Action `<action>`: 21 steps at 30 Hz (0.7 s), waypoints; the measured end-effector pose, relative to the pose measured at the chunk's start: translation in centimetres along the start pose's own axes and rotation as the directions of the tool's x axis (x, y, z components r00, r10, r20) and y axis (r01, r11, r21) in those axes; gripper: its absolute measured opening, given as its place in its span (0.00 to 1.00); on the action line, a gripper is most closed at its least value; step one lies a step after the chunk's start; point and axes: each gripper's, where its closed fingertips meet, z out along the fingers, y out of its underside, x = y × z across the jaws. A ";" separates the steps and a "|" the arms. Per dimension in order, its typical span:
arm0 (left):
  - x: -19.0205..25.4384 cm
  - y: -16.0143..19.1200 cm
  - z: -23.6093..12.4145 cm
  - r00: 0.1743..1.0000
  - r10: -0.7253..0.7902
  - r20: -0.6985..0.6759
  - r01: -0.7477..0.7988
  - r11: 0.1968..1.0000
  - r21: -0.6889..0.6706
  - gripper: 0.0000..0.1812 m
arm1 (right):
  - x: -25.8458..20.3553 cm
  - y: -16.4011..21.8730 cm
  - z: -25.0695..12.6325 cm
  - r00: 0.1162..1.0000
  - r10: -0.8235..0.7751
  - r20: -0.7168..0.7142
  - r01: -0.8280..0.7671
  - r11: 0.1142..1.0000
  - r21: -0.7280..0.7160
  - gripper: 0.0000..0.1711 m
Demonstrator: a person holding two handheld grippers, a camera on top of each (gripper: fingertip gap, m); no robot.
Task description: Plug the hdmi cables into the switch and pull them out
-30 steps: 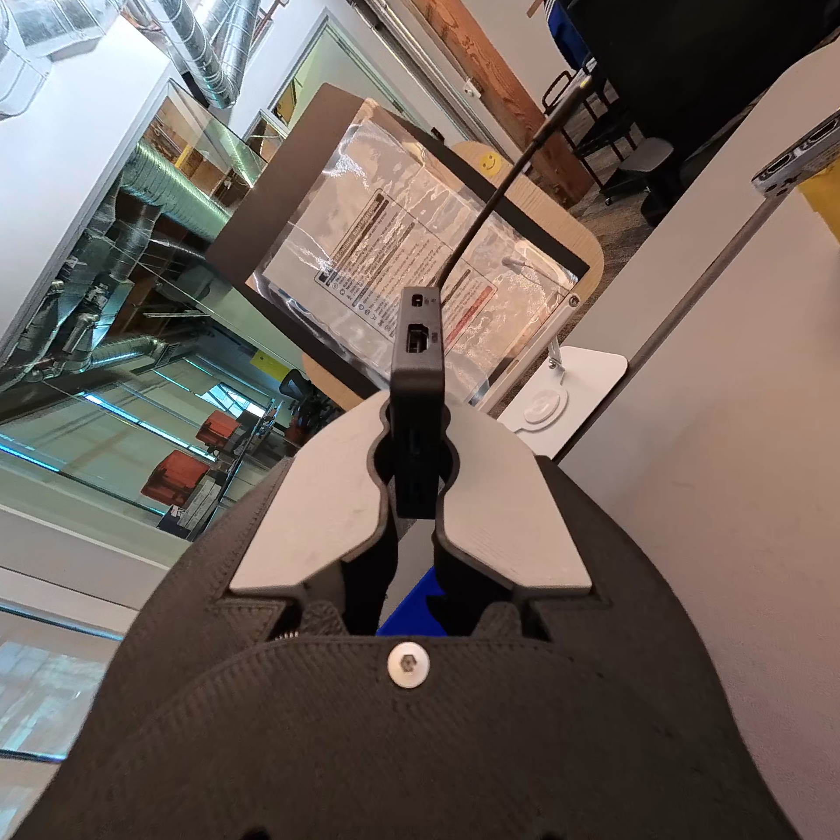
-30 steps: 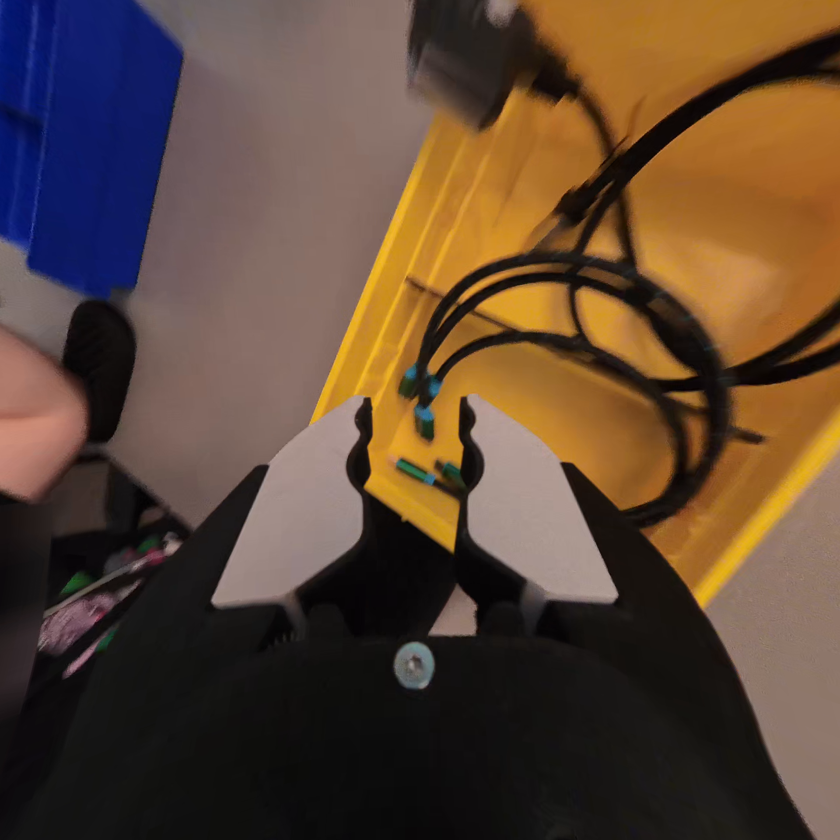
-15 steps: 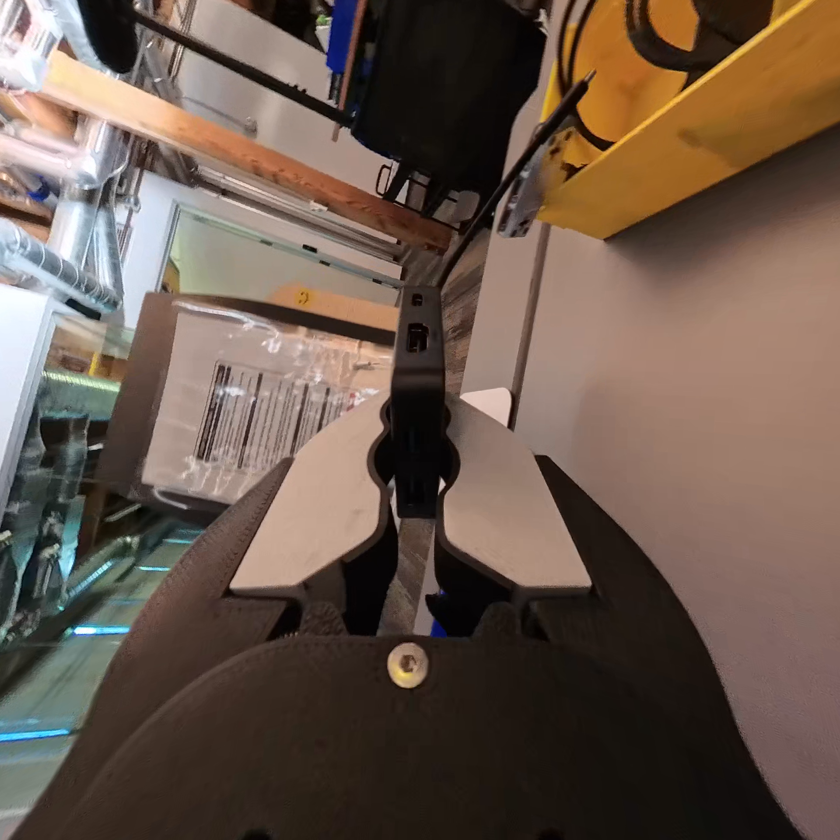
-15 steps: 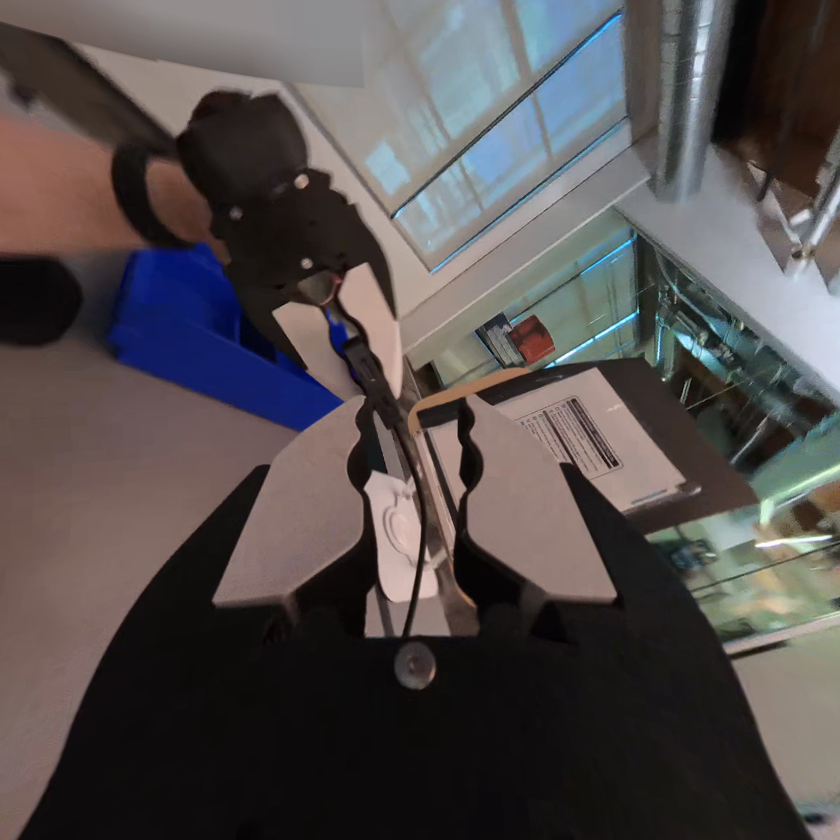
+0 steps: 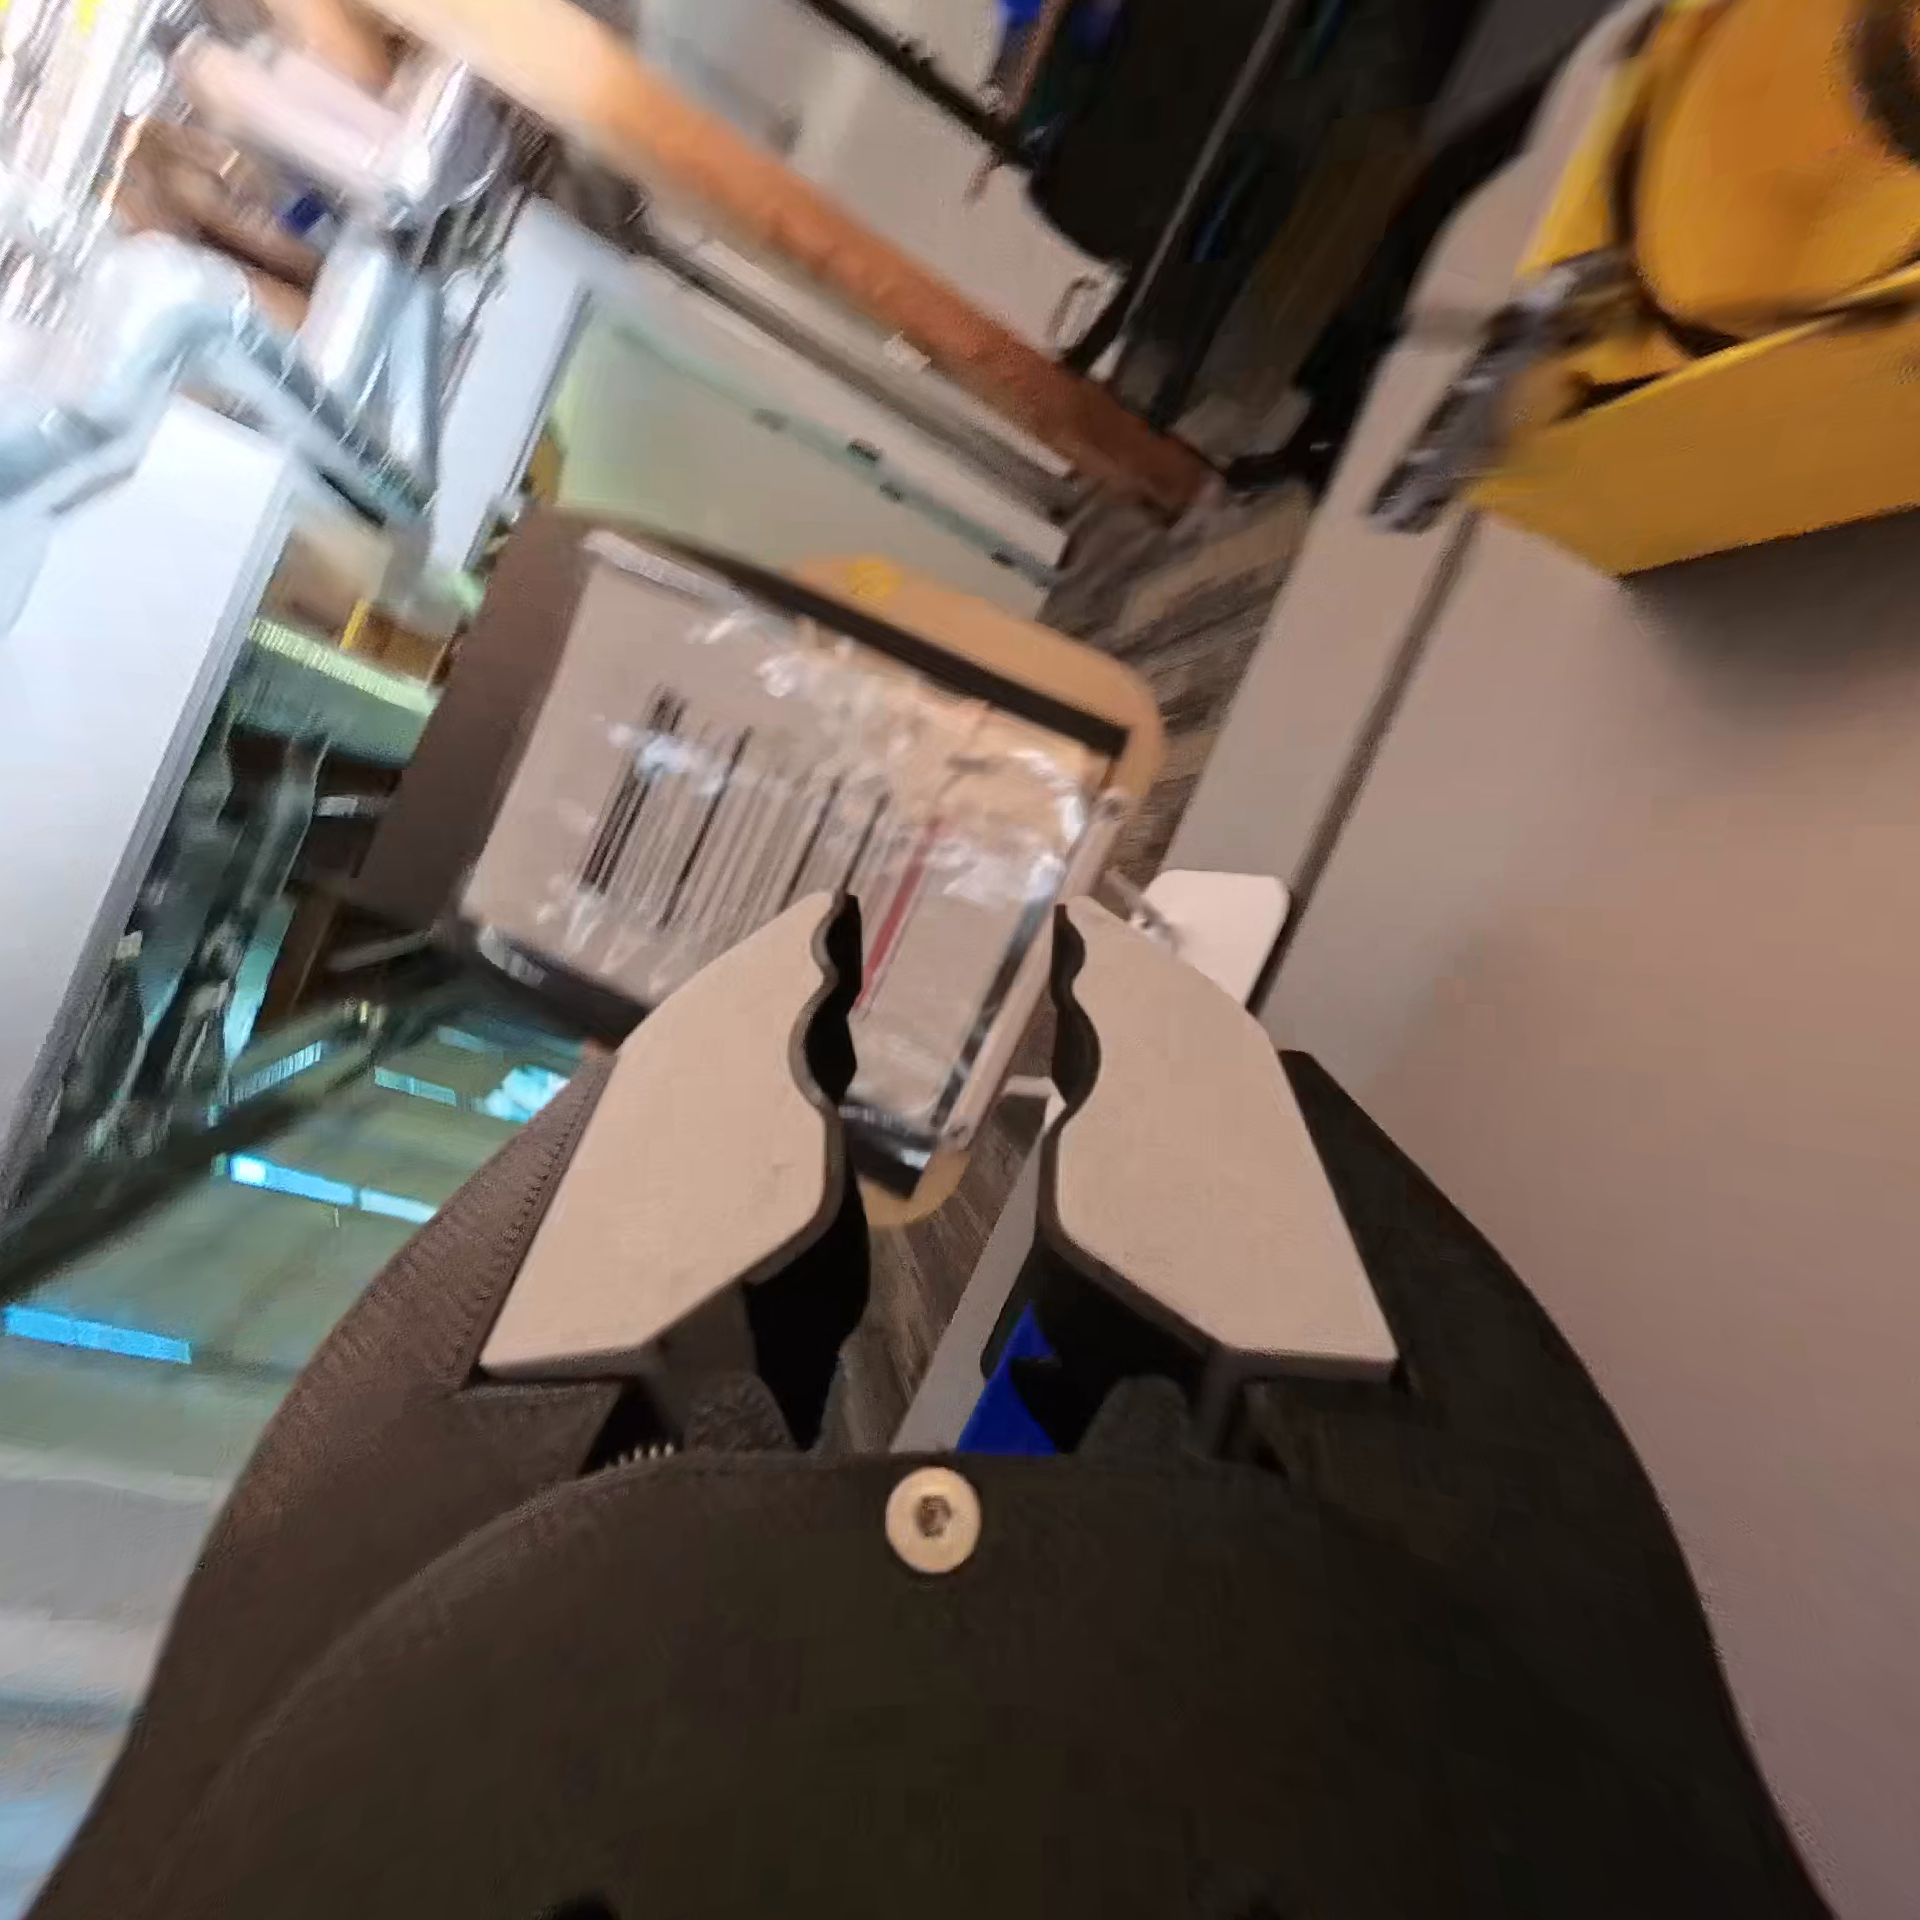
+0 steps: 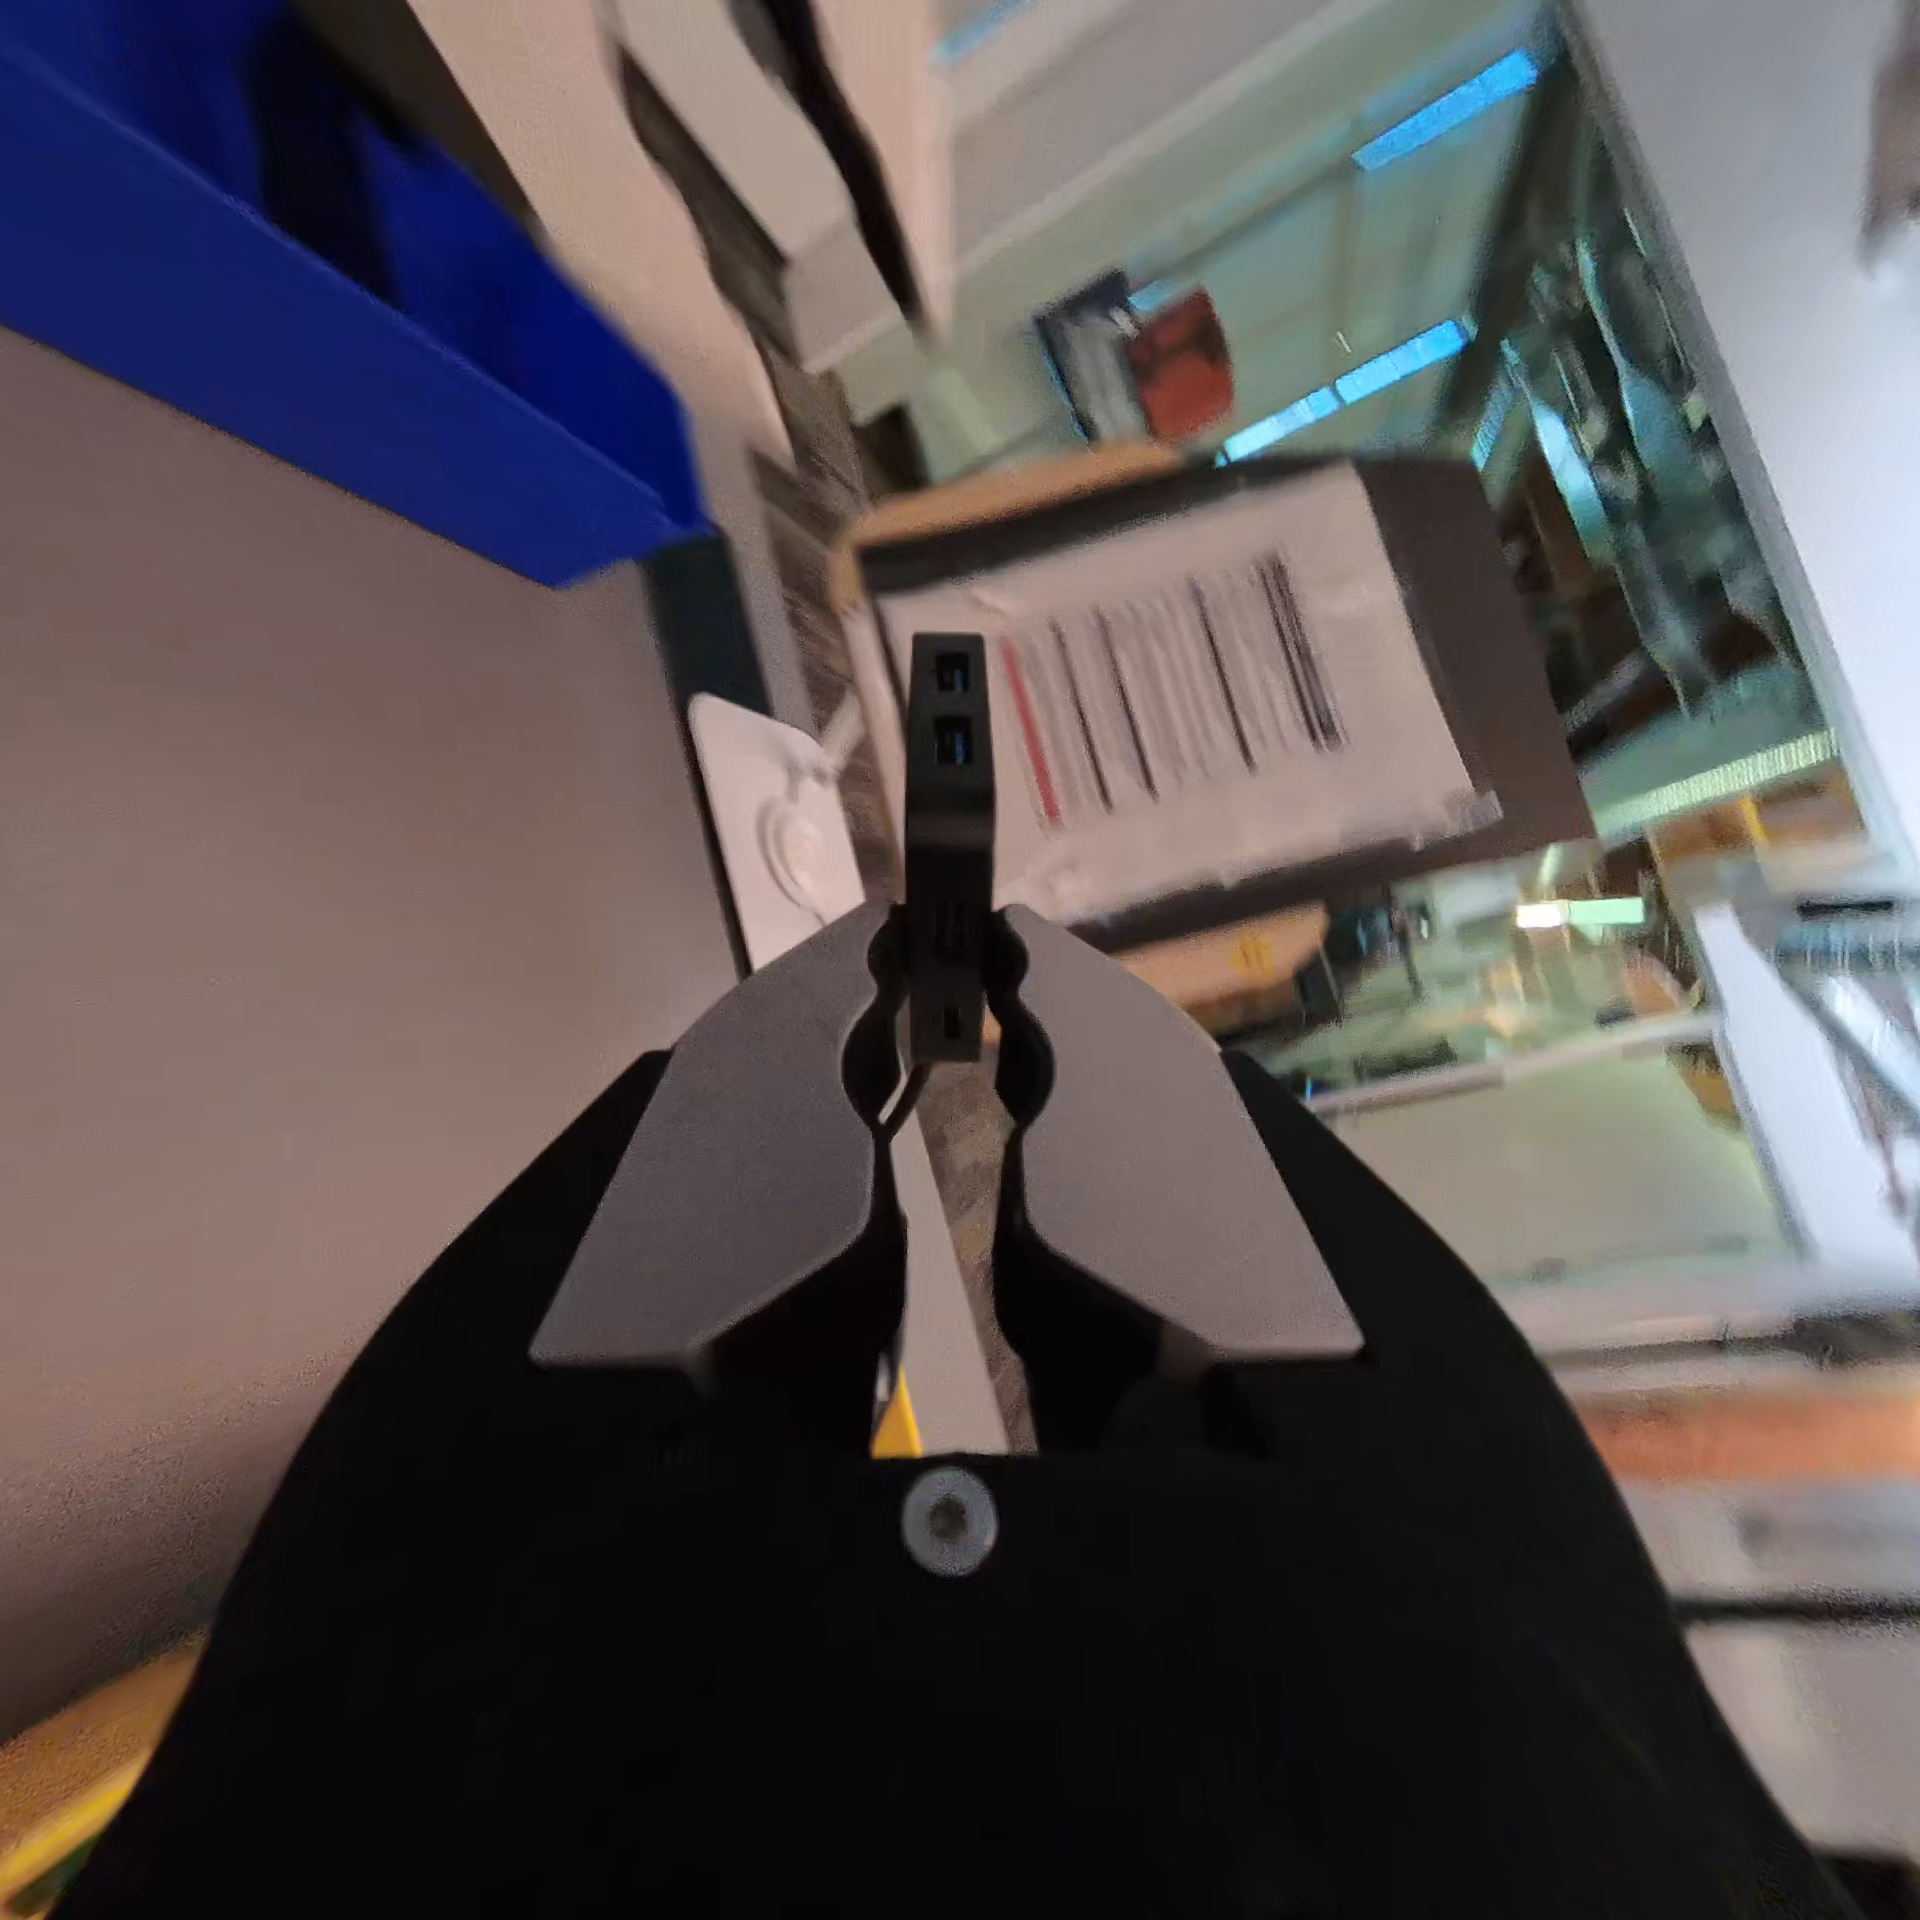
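The switch (image 6: 948,790) is a small black box with several ports along its narrow edge. My right gripper (image 6: 945,920) is shut on its lower end and holds it upright in the air above the table's far edge. A thin dark cable (image 6: 896,1103) hangs from the switch between the fingers. My left gripper (image 5: 956,914) is open and empty, and points past the grey table (image 5: 1621,1039). A metal cable plug (image 5: 1455,416), blurred, sticks out at the rim of the yellow bin (image 5: 1714,457). The cables inside the bin are mostly hidden.
A blue bin (image 6: 312,364) stands on the table at the left of the right wrist view. A monitor wrapped in plastic (image 5: 790,831) stands beyond the table on its white stand base (image 5: 1216,925); it also shows in the right wrist view (image 6: 1195,727). Both views are motion-blurred. Some 12 cm of space lies between my two pairs of fingers.
The switch has passed from my left gripper to my right gripper. The left gripper has opened and is empty. The right gripper swung up from the yellow bin and closed on the switch.
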 end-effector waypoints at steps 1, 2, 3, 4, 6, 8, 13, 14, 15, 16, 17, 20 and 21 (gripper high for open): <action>-1.8 1.0 -0.6 0.998 -0.058 0.038 0.059 0.998 -0.014 0.17 | 1.8 2.1 -1.1 0.996 0.077 -0.041 -0.078 0.997 -0.019 0.09; -3.2 1.9 -1.4 0.991 -0.120 0.054 0.121 0.993 -0.017 0.14 | 3.4 4.5 -2.2 0.986 0.149 -0.078 -0.152 0.988 -0.034 0.09; -4.2 2.8 -2.1 0.983 -0.174 0.052 0.175 0.984 -0.015 0.11 | 4.5 7.0 -3.2 0.975 0.195 -0.104 -0.201 0.978 -0.049 0.09; -4.8 3.5 -2.7 0.977 -0.211 0.039 0.211 0.977 -0.013 0.08 | 5.2 9.4 -3.9 0.969 0.210 -0.130 -0.219 0.974 -0.061 0.09; -5.6 4.9 -3.7 0.974 -0.225 0.034 0.226 0.974 -0.026 0.02 | 6.1 13.5 -4.8 0.968 0.177 -0.175 -0.191 0.979 -0.065 0.09; -6.1 6.2 -4.2 0.977 -0.208 0.051 0.211 0.975 -0.064 0.01 | 7.1 16.4 -5.3 0.963 0.106 -0.246 -0.130 0.988 -0.082 0.09; -4.9 7.0 -3.6 0.984 -0.179 0.013 0.179 0.977 -0.119 0.01 | 6.0 20.6 -3.8 0.978 0.049 -0.201 -0.075 0.990 -0.121 0.09; -4.6 6.9 -3.3 0.985 -0.171 0.003 0.170 0.977 -0.126 0.01 | 4.9 21.4 -3.0 0.988 0.084 -0.130 -0.102 0.985 -0.142 0.09; -4.3 6.9 -3.0 0.987 -0.162 -0.006 0.160 0.978 -0.132 0.00 | 3.6 22.1 -2.2 0.988 0.145 -0.053 -0.151 0.975 -0.161 0.09; -3.9 6.9 -2.8 0.988 -0.153 -0.015 0.150 0.979 -0.140 0.00 | 2.3 23.1 -1.4 0.977 0.212 0.016 -0.204 0.957 -0.204 0.09; -3.7 7.0 -2.6 0.989 -0.146 -0.023 0.141 0.979 -0.148 0.00 | 1.2 24.1 -0.8 0.960 0.272 0.065 -0.247 0.933 -0.260 0.09; -3.3 7.6 -2.2 0.990 -0.140 -0.031 0.132 0.974 -0.185 0.00 | -2.2 26.9 0.3 0.854 0.494 0.161 -0.375 0.800 -0.468 0.09; -3.3 7.9 -2.2 0.988 -0.152 -0.030 0.144 0.970 -0.197 0.00 | -3.1 27.7 0.5 0.825 0.537 0.175 -0.385 0.761 -0.522 0.09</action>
